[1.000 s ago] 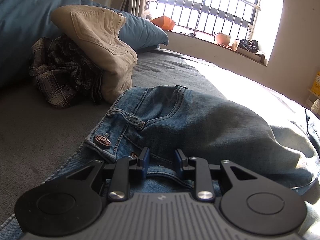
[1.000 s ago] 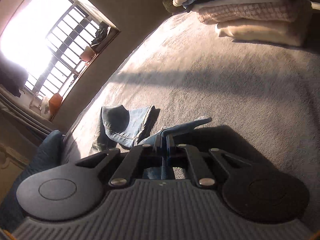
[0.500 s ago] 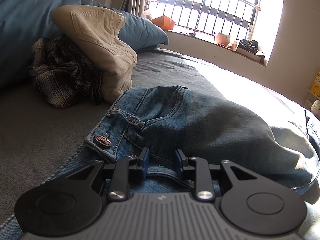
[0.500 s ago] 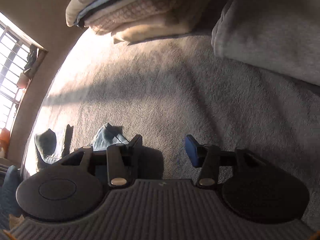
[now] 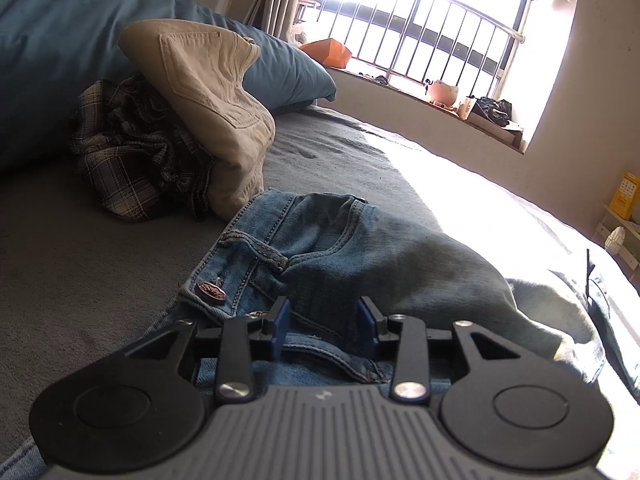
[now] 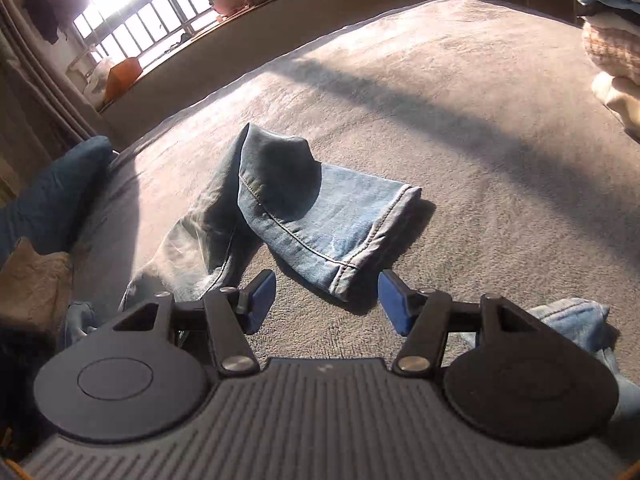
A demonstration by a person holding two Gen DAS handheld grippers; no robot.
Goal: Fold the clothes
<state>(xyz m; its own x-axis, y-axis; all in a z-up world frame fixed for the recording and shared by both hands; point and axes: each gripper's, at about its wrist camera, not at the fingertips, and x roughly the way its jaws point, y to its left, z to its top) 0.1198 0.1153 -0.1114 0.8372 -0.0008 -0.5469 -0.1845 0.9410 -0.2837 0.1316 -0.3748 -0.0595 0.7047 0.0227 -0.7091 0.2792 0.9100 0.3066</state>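
Note:
Blue jeans [image 5: 340, 256] lie crumpled on the grey bed. In the left wrist view my left gripper [image 5: 323, 322] is open, its fingers resting on the waistband near the copper button [image 5: 210, 292]. In the right wrist view my right gripper [image 6: 326, 300] is open and empty, just in front of a folded-over jeans leg [image 6: 320, 212] with its hem toward me. Another bit of denim [image 6: 576, 320] lies behind the right finger.
Beige trousers [image 5: 208, 92] and a plaid garment [image 5: 132, 152] are piled against blue pillows [image 5: 60, 48] at the bed's head. A stack of folded laundry [image 6: 612, 40] sits at the far right. A barred window with sill clutter [image 5: 440, 88] lies beyond the bed.
My right gripper opened, letting go of the jeans leg, and swung round to face the other leg and the window. My left gripper has stayed in place on the waistband.

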